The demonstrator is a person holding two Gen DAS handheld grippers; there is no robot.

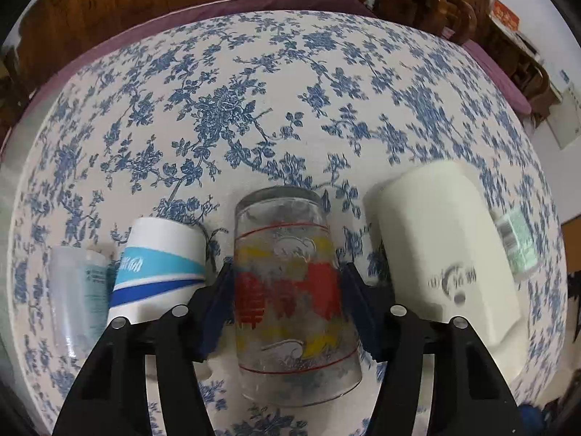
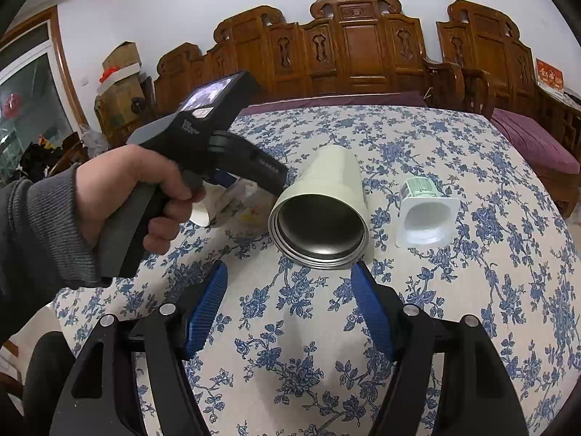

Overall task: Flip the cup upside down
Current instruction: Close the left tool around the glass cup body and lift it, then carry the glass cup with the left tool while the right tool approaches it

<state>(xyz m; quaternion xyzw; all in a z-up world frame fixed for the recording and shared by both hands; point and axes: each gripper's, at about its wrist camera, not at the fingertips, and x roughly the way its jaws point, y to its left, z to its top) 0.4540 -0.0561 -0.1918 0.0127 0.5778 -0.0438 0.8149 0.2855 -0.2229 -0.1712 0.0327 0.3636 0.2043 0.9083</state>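
Observation:
A clear glass cup with red and yellow print lies on its side on the floral tablecloth, its base pointing away from me. My left gripper has its blue pads against both sides of the glass, shut on it. In the right wrist view the glass shows partly, behind the left hand and its gripper body. My right gripper is open and empty above the cloth, just in front of a cream steel-lined tumbler that lies on its side with its mouth toward me.
Lying on their sides are a white and blue paper cup, a clear plastic cup, the cream tumbler and a small white plastic cup, seen also at the right. Wooden chairs stand behind the table.

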